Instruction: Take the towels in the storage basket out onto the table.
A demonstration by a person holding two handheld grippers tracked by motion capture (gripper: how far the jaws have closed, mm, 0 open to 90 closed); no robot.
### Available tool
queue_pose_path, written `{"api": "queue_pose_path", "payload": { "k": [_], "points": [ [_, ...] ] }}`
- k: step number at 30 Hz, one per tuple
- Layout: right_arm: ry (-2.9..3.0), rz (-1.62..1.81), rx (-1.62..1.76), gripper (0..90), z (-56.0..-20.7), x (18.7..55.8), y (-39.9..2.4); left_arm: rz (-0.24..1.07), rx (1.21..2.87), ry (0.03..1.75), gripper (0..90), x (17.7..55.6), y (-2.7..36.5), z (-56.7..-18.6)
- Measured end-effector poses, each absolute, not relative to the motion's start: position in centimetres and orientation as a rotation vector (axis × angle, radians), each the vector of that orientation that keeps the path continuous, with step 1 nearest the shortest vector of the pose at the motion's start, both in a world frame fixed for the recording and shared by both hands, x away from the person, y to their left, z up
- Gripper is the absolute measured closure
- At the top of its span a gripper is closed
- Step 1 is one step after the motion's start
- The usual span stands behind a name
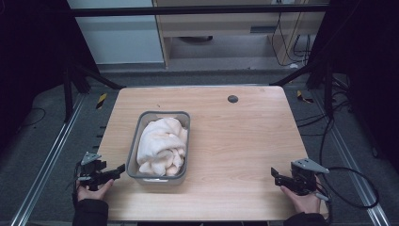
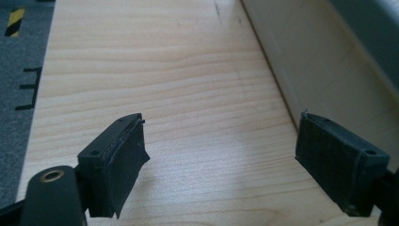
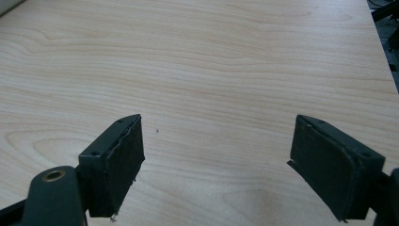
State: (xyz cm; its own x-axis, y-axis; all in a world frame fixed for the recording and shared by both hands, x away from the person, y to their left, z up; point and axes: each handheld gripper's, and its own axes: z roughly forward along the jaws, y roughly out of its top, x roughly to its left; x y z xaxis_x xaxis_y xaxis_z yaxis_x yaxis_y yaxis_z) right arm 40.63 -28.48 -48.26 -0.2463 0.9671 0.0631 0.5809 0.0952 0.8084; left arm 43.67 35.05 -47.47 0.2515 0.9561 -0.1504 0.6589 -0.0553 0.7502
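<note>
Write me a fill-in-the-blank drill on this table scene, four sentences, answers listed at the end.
1. The grey bin holds a crumpled white ____.
2. The left gripper sits beside the bin with its jaws ____.
3. The right gripper hovers over bare ____ tabletop, its jaws open.
4. The small dark round spot lies near the table's ____ edge.

Missing words: towel; open; wooden; far

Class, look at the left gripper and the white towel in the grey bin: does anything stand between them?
Only the bin's own wall. The left gripper, jaws open, sits just left of the grey bin near its front corner, and the white towel lies inside, heaped above the rim. From above, nothing visible blocks the towel.
</note>
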Motion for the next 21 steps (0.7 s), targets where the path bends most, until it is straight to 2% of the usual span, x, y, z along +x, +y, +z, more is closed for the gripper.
{"api": "queue_pose_path", "payload": {
  "k": [21],
  "points": [
    [1.938,0.990,1.470,15.9,-48.5,40.6,-28.0,0.520,1.736,1.406,20.3,42.8,34.7,-44.0]
  ]
}}
